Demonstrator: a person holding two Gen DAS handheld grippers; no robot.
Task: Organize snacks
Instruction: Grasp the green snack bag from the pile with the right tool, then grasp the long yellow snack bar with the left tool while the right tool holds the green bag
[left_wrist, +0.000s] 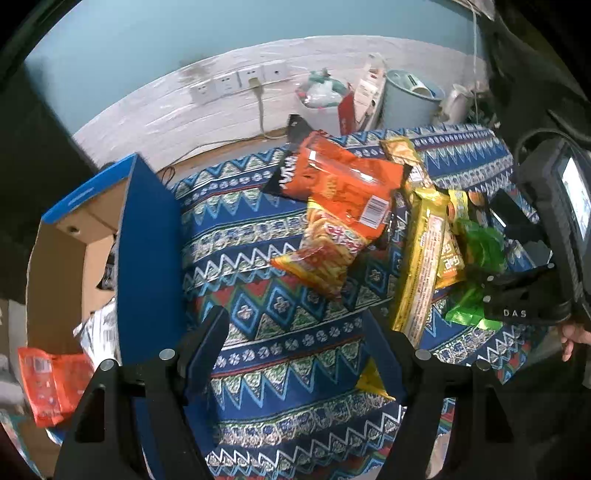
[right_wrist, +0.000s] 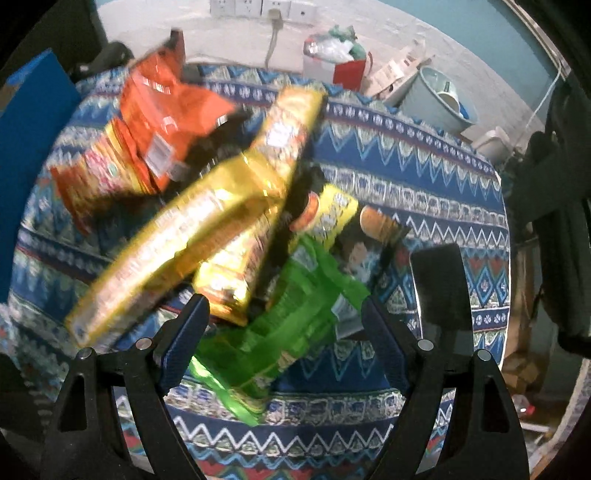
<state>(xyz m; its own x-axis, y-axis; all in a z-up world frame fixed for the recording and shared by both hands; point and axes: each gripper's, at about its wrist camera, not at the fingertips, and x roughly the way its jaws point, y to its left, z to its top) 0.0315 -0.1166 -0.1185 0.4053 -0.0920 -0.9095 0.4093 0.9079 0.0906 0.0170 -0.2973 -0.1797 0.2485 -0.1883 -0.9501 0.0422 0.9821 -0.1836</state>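
A pile of snack packs is spread over the patterned table (left_wrist: 295, 236). Left gripper (left_wrist: 295, 345) is held wide w/ nothing between its jaws, above bare cloth near the pile. An orange pack (left_wrist: 343, 184) lies at the pile's far left, over a striped orange-yellow pack (left_wrist: 325, 251); a long gold pack (left_wrist: 421, 266) lies to the right of these. Right gripper (right_wrist: 286, 317) is also held wide, jaws either side of a green pack (right_wrist: 291, 314) (pads not seen pressing on it; view blurred). A dark phone (right_wrist: 443, 291) lies on the table just right of it. At the table's left a blue-edged cardboard box (left_wrist: 147, 229) stands open, w/ an orange pack (left_wrist: 51, 384) and a silver one (left_wrist: 98, 332) inside.
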